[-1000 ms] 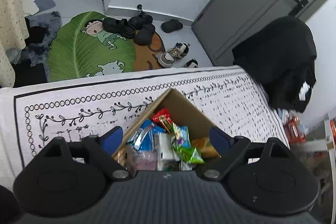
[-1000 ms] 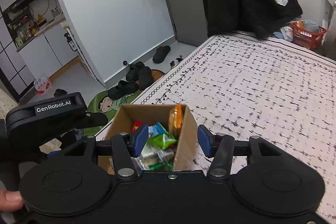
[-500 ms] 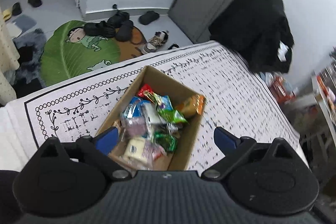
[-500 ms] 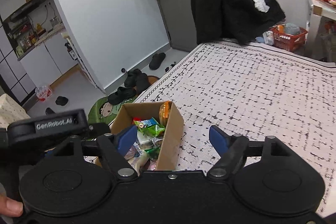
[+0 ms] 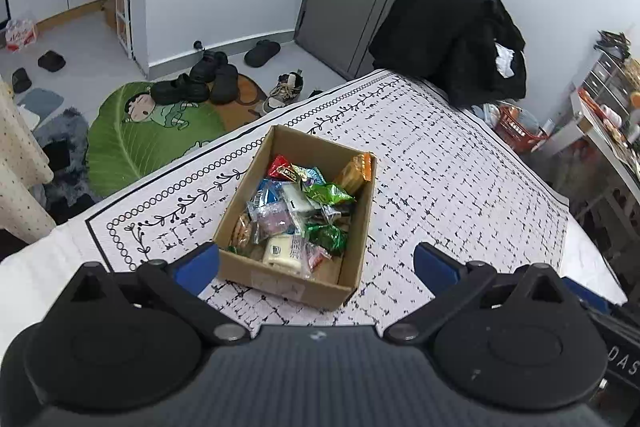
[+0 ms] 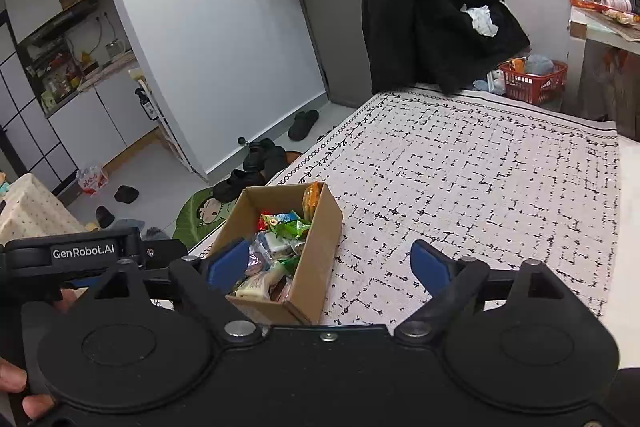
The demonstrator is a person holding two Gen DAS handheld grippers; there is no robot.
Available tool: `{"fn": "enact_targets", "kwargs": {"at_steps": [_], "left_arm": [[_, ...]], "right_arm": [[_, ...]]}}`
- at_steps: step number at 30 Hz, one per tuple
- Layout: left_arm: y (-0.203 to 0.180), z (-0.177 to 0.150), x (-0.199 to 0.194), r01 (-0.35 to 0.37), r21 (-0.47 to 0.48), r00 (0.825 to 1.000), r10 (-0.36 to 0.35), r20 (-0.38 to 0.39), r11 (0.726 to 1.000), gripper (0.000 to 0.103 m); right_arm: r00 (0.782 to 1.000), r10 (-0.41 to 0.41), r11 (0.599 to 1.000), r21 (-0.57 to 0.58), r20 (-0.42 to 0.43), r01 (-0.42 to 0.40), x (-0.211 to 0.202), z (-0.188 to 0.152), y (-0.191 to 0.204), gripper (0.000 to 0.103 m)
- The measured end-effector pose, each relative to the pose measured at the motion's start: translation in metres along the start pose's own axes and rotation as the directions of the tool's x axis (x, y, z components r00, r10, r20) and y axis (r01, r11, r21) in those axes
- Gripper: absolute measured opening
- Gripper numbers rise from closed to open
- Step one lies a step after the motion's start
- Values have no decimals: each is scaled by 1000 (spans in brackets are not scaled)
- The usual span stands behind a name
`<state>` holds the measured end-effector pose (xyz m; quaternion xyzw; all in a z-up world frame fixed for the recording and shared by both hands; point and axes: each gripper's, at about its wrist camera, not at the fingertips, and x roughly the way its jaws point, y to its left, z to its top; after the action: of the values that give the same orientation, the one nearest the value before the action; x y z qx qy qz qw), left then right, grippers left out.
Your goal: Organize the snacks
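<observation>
An open cardboard box (image 5: 288, 283) sits on the white patterned cloth (image 5: 440, 179) near the table's left edge. Several wrapped snacks fill it, among them a green packet (image 5: 328, 193), an orange packet (image 5: 354, 171) and a white one (image 5: 282, 249). My left gripper (image 5: 316, 267) hovers above the box's near end, its jaws opening wide, pads touching nothing. In the right wrist view the box (image 6: 316, 251) lies just ahead and left of centre. My right gripper (image 6: 330, 265) is also opening, with its left fingertip (image 6: 228, 263) over the box's near corner and nothing gripped.
A black coat (image 5: 452, 31) hangs over a chair at the table's far end, with a red basket (image 6: 534, 79) beside it. Shoes and a green leaf mat (image 5: 152, 131) lie on the floor beyond the left edge. A cluttered shelf (image 5: 608, 115) stands at the right.
Both grippers have drawn back and up from the box, so the whole box now shows. Both pairs of jaws have spread wider. The left view has rolled.
</observation>
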<state>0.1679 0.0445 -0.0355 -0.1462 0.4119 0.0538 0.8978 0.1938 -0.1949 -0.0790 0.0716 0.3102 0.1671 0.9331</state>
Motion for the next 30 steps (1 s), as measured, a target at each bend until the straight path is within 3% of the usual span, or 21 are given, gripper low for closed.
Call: {"fn": "enact_targets", "kwargs": {"at_steps": [13, 30], "left_arm": [[-6, -20, -53, -24, 112, 998, 16, 64, 993, 103], [-3, -36, -108, -42, 193, 991, 15, 136, 980, 103]], "right_arm": [[999, 11, 1000, -3, 30, -11, -46, -12, -7, 102], [996, 75, 995, -65, 58, -71, -90, -16, 13, 103]]}}
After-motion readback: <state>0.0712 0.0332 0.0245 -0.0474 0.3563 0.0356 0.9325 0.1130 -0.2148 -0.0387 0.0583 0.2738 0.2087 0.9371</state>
